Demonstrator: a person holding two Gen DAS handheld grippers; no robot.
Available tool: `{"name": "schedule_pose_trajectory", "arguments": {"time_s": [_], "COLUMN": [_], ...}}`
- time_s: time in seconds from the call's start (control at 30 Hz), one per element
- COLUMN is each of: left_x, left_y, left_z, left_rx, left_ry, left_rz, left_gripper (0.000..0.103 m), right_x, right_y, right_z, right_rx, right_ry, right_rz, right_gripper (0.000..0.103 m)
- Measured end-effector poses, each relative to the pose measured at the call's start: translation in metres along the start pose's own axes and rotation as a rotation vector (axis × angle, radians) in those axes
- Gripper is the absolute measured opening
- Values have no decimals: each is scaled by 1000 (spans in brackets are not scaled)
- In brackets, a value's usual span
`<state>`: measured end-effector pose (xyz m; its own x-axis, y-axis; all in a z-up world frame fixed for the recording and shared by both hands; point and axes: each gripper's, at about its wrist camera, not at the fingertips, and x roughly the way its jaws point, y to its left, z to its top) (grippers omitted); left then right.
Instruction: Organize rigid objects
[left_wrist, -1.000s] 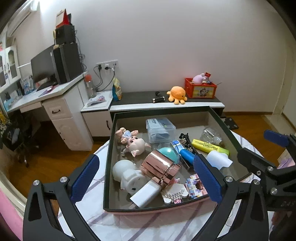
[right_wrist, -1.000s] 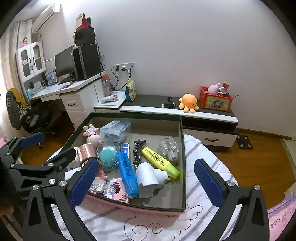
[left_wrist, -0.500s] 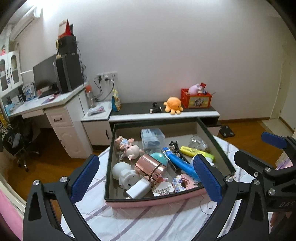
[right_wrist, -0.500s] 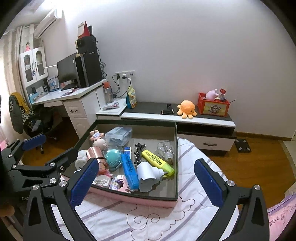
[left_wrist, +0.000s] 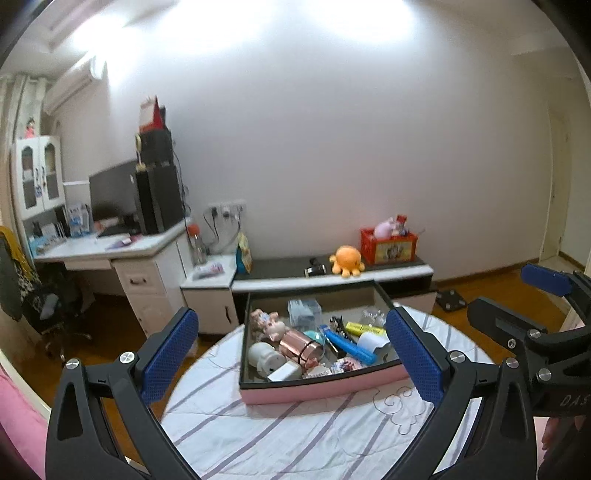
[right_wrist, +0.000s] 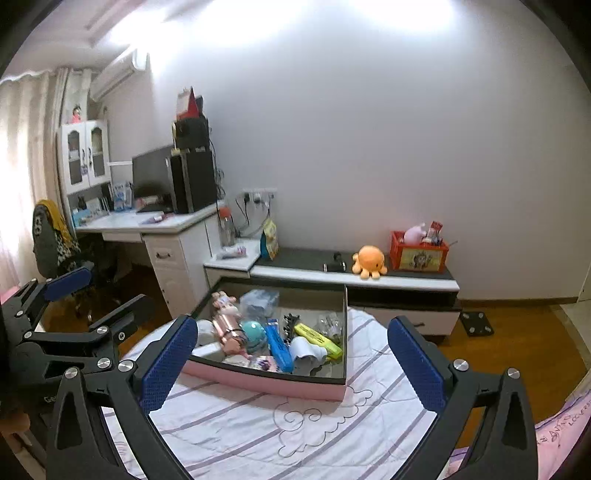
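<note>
A pink-walled tray (left_wrist: 321, 387) (right_wrist: 266, 382) with a dark rim sits on a round table under a striped cloth (left_wrist: 280, 435). Inside lie a rose-gold cup (left_wrist: 301, 345) (right_wrist: 229, 330), a teal ball (right_wrist: 253, 332), a blue marker (left_wrist: 349, 347) (right_wrist: 279, 345), a yellow highlighter (left_wrist: 364, 328) (right_wrist: 317, 338), a clear box (left_wrist: 303, 309), a white piggy bank (left_wrist: 264, 356) and small dolls. My left gripper (left_wrist: 290, 319) hangs open, well back from the tray and above it. My right gripper (right_wrist: 291, 322) is also open and empty, beside the left one.
Beyond the table are a low cabinet (left_wrist: 332, 280) with an orange octopus plush (left_wrist: 346, 260) and a red box (left_wrist: 391, 247), and a white desk (left_wrist: 110, 251) with a monitor. An office chair (right_wrist: 55, 240) stands at the left on the wooden floor.
Both grippers have drawn back and up from the tray, which now looks smaller and farther off. Both stayed open; the objects in the tray have not moved.
</note>
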<state>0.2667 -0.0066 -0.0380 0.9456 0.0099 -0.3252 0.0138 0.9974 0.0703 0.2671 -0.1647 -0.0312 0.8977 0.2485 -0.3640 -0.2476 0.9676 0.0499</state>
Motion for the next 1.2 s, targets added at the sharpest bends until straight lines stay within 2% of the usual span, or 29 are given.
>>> {"name": "schedule_pose_trajectory", "arguments": {"time_s": [0.27,0.5,0.67,0.97,1.2], "left_x": [-87,-146,-171,-200,-219], "left_y": [3,3,0,6,10], "left_z": [-4,-9,-15,-31,-43], "left_rx": [5,6,28,11,2], "left_ry": [-147,-249,-286,-301,-329], "left_rz": [20,23,36,27,34], "left_gripper": [103,103,103,103,103], "right_x": [-70,-110,-134,-165,-181], "right_y": [19,26,35,58,70], "right_z": [-11,-19,-29,-40,-47], "right_rx": [-5,11,5,-41,-60], "right_ry": [-137,-212,-257,-311,-338], "right_rz": [-1,-18,-49,-123,-127], "right_gripper": [103,103,103,103,103]}}
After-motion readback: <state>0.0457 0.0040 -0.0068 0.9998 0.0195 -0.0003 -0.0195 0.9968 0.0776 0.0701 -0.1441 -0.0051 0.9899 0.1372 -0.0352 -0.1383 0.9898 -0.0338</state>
